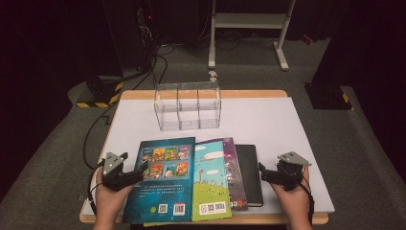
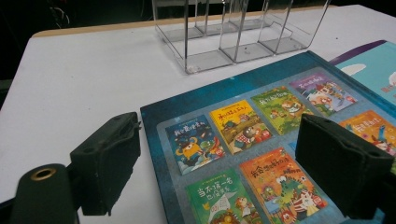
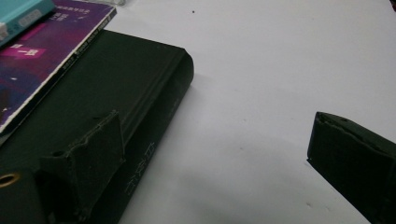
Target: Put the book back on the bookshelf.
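Left gripper (image 1: 136,171) fingers wide, straddling blue book's (image 1: 165,179) left edge, lower centre of frame. Right gripper (image 1: 263,173) fingers wide beside black book (image 1: 250,172). I judged: slide under edge, pinch squarely.

Four overlapping books (image 1: 191,179) on the table (image 1: 268,120), clear organizer (image 1: 187,105) behind them.

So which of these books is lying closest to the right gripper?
The black book, rightmost and lowest in the overlapping row; the right gripper sits at its outer edge.
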`<state>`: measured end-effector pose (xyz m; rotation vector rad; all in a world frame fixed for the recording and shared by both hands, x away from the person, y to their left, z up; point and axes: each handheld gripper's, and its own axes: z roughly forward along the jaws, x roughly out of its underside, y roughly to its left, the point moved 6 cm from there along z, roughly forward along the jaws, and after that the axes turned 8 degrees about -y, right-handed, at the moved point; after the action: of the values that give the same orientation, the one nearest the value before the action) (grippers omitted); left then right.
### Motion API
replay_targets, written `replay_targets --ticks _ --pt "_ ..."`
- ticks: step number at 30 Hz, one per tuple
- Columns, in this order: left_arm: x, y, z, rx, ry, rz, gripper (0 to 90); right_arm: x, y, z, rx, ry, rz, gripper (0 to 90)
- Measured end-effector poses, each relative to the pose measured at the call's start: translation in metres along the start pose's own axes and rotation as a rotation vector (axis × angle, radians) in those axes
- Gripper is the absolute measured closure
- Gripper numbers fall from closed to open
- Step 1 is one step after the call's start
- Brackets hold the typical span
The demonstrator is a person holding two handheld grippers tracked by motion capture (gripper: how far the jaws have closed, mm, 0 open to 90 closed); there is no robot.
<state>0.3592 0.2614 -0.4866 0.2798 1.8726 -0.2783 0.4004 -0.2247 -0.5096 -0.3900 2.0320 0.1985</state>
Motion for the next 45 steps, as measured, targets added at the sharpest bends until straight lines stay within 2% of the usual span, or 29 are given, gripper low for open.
replay_targets --ticks 3,4,8,14,18,21,22,24,26,27,29,30,31,33,37,38,41,42,44,45 --pt "-0.001 0.004 -0.001 -0.006 -0.001 -0.006 14.0 -0.001 0.0 -0.002 -0.009 -0.017 0.018 2.7" --pt "0.0 0.006 -0.001 0.001 0.004 -0.021 13.7 -0.001 0.0 -0.004 -0.001 -0.025 0.025 0.2" --pt "0.001 0.009 -0.001 -0.002 0.014 -0.031 13.2 -0.001 0.0 -0.004 -0.011 -0.024 0.032 0.0" --pt "0.005 0.011 0.0 -0.003 0.028 -0.051 12.7 0.001 0.0 -0.003 -0.013 -0.005 0.017 0.0" --pt "0.009 0.013 0.003 0.002 0.054 -0.071 12.6 0.002 0.001 -0.002 -0.023 0.005 0.011 0.0" --pt "0.015 0.014 0.005 -0.001 0.078 -0.077 12.4 0.0 0.002 -0.005 -0.035 -0.012 0.008 2.5" --pt "0.016 0.014 0.006 -0.001 0.086 -0.079 12.2 -0.002 0.003 -0.008 -0.041 -0.039 -0.004 3.3" --pt "0.018 0.015 0.007 0.003 0.101 -0.092 11.8 -0.004 0.005 -0.009 -0.047 -0.044 -0.019 5.0" --pt "0.022 0.016 0.007 0.014 0.132 -0.109 11.9 -0.006 0.009 -0.01 -0.079 -0.049 -0.011 7.6" --pt "0.022 0.016 0.007 0.014 0.132 -0.109 11.9 -0.006 0.009 -0.01 -0.079 -0.049 -0.011 7.6" --pt "0.027 0.016 0.006 0.01 0.164 -0.1 11.9 -0.009 0.013 -0.011 -0.089 -0.063 -0.022 9.4" --pt "0.031 0.016 0.004 0.02 0.189 -0.107 11.6 -0.014 0.018 -0.01 -0.099 -0.074 -0.03 12.4" --pt "0.031 0.016 0.004 0.02 0.189 -0.107 11.4 -0.014 0.018 -0.01 -0.099 -0.074 -0.03 12.4" --pt "0.037 0.016 0.0 0.029 0.217 -0.117 11.1 -0.017 0.026 -0.007 -0.136 -0.074 -0.044 13.8" --pt "0.042 0.017 -0.006 0.022 0.245 -0.122 9.7 -0.022 0.033 -0.002 -0.139 -0.088 -0.051 13.5" --pt "0.044 0.017 -0.009 0.017 0.249 -0.133 10.2 -0.025 0.038 0.0 -0.154 -0.095 -0.066 13.2" --pt "0.047 0.015 -0.011 0.025 0.258 -0.144 10.6 -0.027 0.042 0.002 -0.155 -0.103 -0.081 10.8" --pt "0.051 0.014 -0.011 0.033 0.272 -0.163 10.6 -0.028 0.048 0.005 -0.162 -0.1 -0.099 10.7" --pt "0.054 0.013 -0.01 0.044 0.282 -0.176 10.8 -0.028 0.049 0.006 -0.158 -0.103 -0.106 10.7" --pt "0.059 0.011 -0.009 0.054 0.298 -0.185 10.7 -0.03 0.056 0.008 -0.159 -0.113 -0.123 11.2"
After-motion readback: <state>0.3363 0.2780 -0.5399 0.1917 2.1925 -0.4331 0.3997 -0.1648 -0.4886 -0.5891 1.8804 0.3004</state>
